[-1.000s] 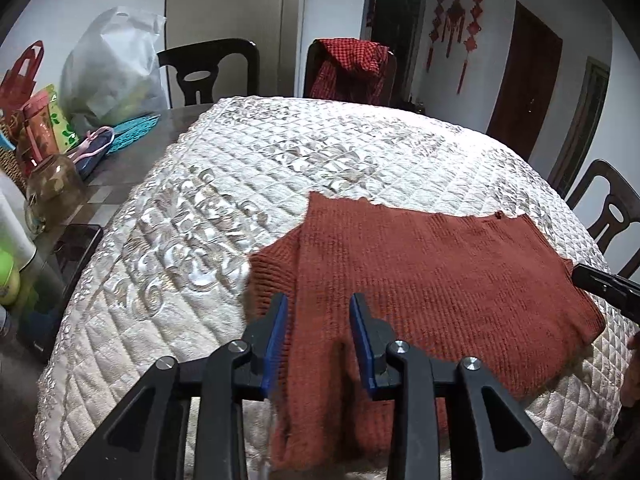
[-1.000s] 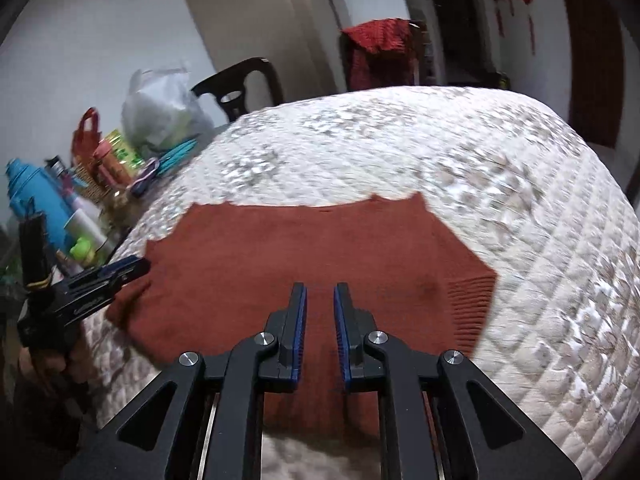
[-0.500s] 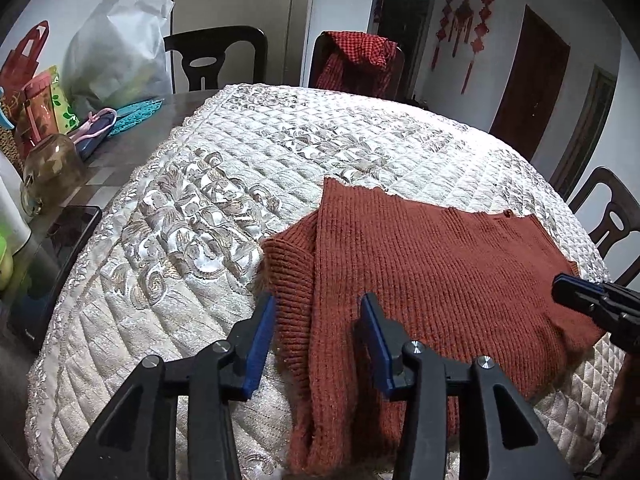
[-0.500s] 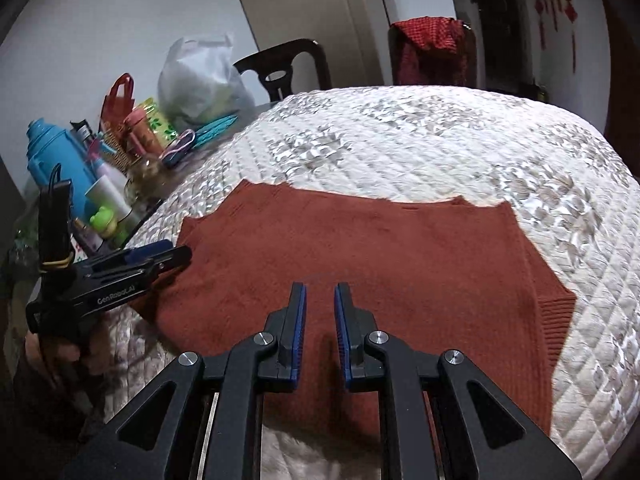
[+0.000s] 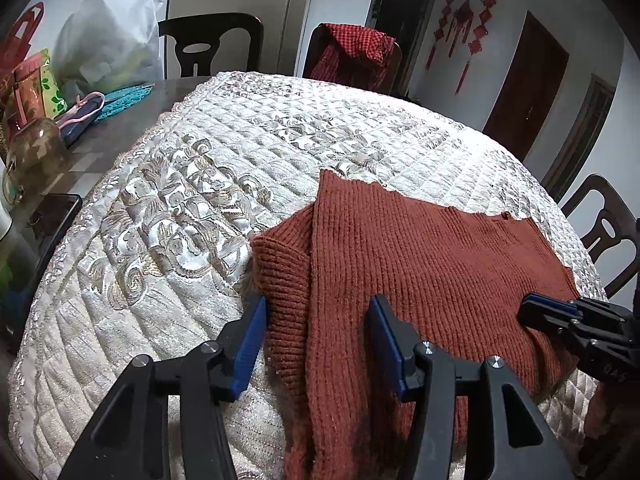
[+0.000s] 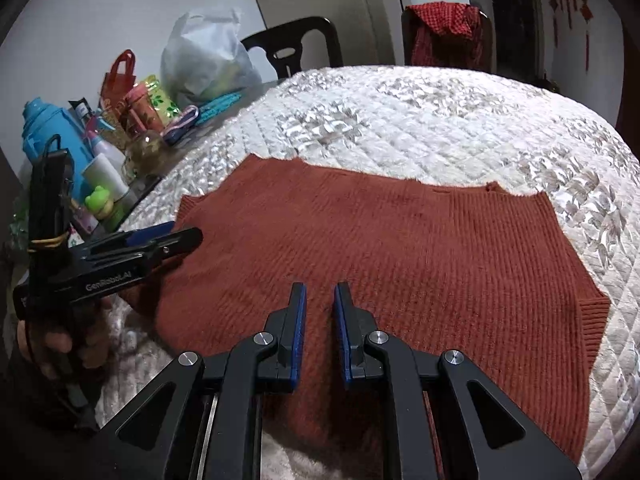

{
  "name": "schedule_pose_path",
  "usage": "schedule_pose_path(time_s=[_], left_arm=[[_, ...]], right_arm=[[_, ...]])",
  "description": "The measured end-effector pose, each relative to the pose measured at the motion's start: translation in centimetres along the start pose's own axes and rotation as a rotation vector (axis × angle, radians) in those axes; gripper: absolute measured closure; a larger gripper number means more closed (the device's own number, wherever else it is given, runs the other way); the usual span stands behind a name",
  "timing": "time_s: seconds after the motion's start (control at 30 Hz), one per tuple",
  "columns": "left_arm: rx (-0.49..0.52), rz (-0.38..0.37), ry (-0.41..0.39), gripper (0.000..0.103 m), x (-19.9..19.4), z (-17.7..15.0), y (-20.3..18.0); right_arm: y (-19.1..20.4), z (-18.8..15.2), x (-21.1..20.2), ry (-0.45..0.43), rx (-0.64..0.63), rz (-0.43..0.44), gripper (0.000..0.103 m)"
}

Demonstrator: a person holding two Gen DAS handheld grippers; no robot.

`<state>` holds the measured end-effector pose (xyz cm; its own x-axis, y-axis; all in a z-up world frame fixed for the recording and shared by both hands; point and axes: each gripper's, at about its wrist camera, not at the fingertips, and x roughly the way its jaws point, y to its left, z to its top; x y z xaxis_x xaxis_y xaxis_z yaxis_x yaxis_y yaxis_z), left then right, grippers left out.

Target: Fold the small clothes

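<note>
The rust knit sweater (image 5: 420, 272) lay flat on the quilted cover (image 5: 192, 216) at the near edge of the counter, its folded-in sleeve between the blue pads of the left gripper (image 5: 316, 344), whose jaws had just been opening and stood about half apart, gripping nothing. The right gripper (image 6: 320, 328) hovered over the sweater's near hem at 6 o'clock, jaws nearly together with only a narrow gap, holding nothing. Open quilt stretched from 10 to 2 o'clock beyond the sweater, while bottles and bags (image 6: 80, 152) crowded the counter's bare strip at 9 o'clock.
</note>
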<state>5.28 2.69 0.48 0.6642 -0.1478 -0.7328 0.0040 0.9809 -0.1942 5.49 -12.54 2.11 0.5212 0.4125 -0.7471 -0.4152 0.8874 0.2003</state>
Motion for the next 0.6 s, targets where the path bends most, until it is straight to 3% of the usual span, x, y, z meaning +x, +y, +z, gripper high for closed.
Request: schedule_pose_path(time_s=[0.6], left_arm=[[-0.003,-0.020,0.024,0.044,1.2,0.8,0.2]], right_arm=[[-0.3,0.2,0.7,0.009,0.012,0.008,0.089]])
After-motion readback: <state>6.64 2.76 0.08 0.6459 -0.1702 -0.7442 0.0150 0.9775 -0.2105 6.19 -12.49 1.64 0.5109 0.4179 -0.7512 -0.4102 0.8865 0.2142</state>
